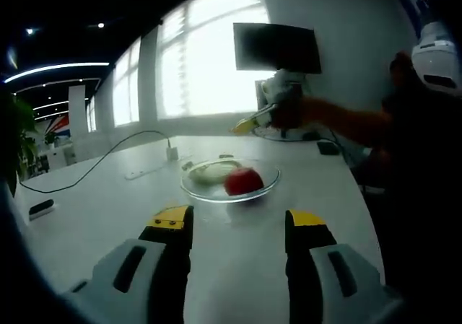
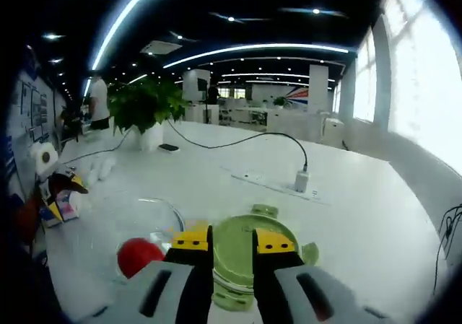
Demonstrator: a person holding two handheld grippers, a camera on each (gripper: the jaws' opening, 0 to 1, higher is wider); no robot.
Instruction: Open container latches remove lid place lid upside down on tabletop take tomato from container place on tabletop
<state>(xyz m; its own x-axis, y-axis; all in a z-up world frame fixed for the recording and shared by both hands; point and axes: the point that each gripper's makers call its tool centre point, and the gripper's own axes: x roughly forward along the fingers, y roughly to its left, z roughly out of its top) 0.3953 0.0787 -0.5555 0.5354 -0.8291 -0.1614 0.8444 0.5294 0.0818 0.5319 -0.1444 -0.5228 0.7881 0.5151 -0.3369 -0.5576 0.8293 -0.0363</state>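
On the white worktop [image 2: 375,201] the green lid [image 2: 249,252] already lies beside the glass container [image 1: 229,180], whose tomato [image 1: 243,180] sits straight ahead of the left gripper [image 1: 238,226], jaws spread and empty. The right gripper [image 2: 231,243], jaws narrowly parted around nothing, hovers over the lid with the tomato to its left, so I judge either could reach.

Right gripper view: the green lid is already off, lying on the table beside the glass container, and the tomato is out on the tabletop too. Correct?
Not quite. The tomato is still inside the glass container, as the right gripper view shows. The green lid does lie on the table beside it.
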